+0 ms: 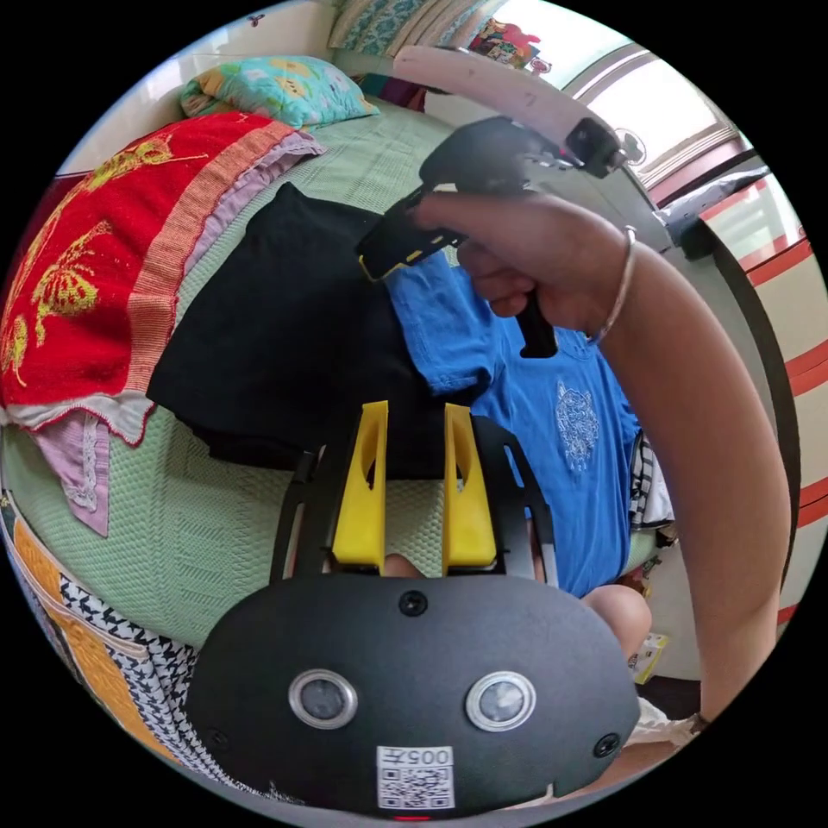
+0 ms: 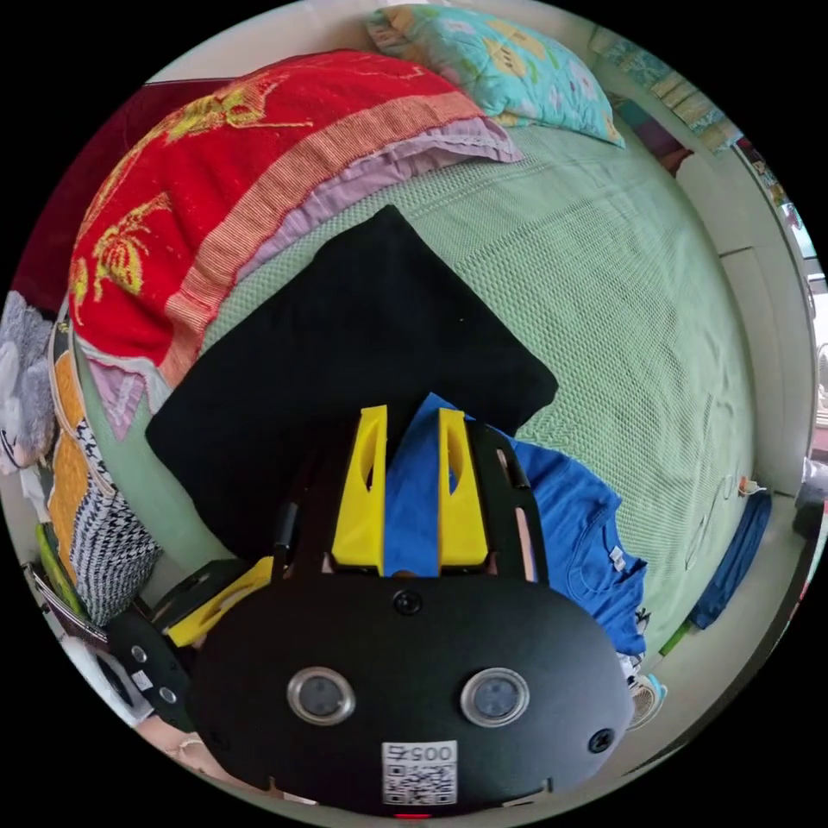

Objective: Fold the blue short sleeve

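The blue short-sleeve shirt lies print side up near the bed's edge, partly over a flat black garment. A hand holds my right gripper at the tip of one sleeve, which is drawn out over the black garment. In the right gripper view that blue sleeve fills the gap between the yellow jaws of my right gripper, which is shut on it; the shirt's body trails off to the right. My left gripper hovers open over the black garment's near edge, holding nothing, and its yellow jaw shows at lower left.
A green textured bed cover spreads beyond the clothes. A red blanket with gold patterns and a floral pillow lie at the far side. Another dark blue cloth hangs at the bed's edge. A person's knee sits close by.
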`<state>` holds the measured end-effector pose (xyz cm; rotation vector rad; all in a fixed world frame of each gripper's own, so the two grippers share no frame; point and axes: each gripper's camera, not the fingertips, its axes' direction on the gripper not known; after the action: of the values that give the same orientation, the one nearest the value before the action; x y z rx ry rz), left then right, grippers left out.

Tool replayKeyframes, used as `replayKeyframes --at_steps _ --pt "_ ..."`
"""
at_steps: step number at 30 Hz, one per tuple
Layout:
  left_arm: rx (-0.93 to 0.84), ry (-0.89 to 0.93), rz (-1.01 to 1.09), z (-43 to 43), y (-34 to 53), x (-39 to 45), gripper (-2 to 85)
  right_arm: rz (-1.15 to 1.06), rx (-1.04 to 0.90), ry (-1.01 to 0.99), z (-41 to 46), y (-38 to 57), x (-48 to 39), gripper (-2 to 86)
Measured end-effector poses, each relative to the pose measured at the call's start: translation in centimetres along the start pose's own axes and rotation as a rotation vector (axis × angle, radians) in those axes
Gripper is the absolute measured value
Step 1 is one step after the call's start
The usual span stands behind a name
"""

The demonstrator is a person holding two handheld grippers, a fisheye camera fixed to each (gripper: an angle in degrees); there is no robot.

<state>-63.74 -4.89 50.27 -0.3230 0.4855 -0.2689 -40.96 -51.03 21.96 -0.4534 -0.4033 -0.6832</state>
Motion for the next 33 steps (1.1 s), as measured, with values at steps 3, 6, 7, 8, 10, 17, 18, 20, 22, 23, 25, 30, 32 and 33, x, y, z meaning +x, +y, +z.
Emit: replayKeyframes --at_steps 3,6,7,8,10,17,18,20,22,23,25,30,32,33 --pt "-0.005 -0.010 0.003 0.6 -0.3 0.3 10.3 0.008 0.035 -0.020 -0.3 0.1 1.0 -0.6" --pt "-0.002 -0.012 0.009 1.0 -0.5 0.9 10.1 0.042 0.115 -0.129 -1.9 0.7 2.9 -1.5" --pt "-0.002 -0.014 0.010 1.1 -0.5 1.0 10.1 0.052 0.134 -0.168 -2.7 1.1 3.8 -1.6" --pt "-0.004 -0.017 0.011 1.3 -0.6 1.2 10.1 0.051 0.144 -0.187 -3.1 1.4 4.2 -1.6" --pt "-0.004 -0.018 0.009 1.6 -0.7 1.5 10.1 0.045 0.194 -0.222 -4.8 3.2 5.8 -1.6" --pt "-0.004 0.007 0.034 2.5 -1.1 3.2 9.8 0.134 0.272 -0.171 -5.4 10.5 13.0 -1.6" --pt "-0.004 0.012 0.038 2.7 -1.2 3.6 9.7 0.166 0.249 -0.172 -4.1 11.2 14.6 -1.6" --pt "-0.004 0.019 0.043 3.0 -1.4 4.2 9.6 0.227 0.230 -0.209 -2.0 11.9 16.7 -1.3" --pt "-0.006 0.019 0.048 3.3 -1.6 4.7 9.6 0.323 0.192 -0.213 0.8 12.5 19.0 -0.1" --pt "-0.009 0.018 0.053 3.5 -1.6 5.1 9.6 0.341 0.178 -0.207 1.4 12.6 19.4 1.2" --pt "-0.010 0.016 0.059 3.7 -1.7 5.5 9.6 0.392 0.152 -0.141 2.7 13.2 20.4 5.7" --pt "-0.020 0.018 0.057 4.6 -2.2 6.1 9.6 0.311 0.308 -0.248 -0.1 14.6 19.9 8.0" --pt "-0.022 0.019 0.059 4.8 -2.3 6.4 9.6 0.222 0.339 -0.283 -1.5 14.6 18.7 8.2" --pt "-0.025 0.019 0.062 4.9 -2.3 6.7 9.6 0.160 0.339 -0.286 -2.0 14.6 17.6 8.2"
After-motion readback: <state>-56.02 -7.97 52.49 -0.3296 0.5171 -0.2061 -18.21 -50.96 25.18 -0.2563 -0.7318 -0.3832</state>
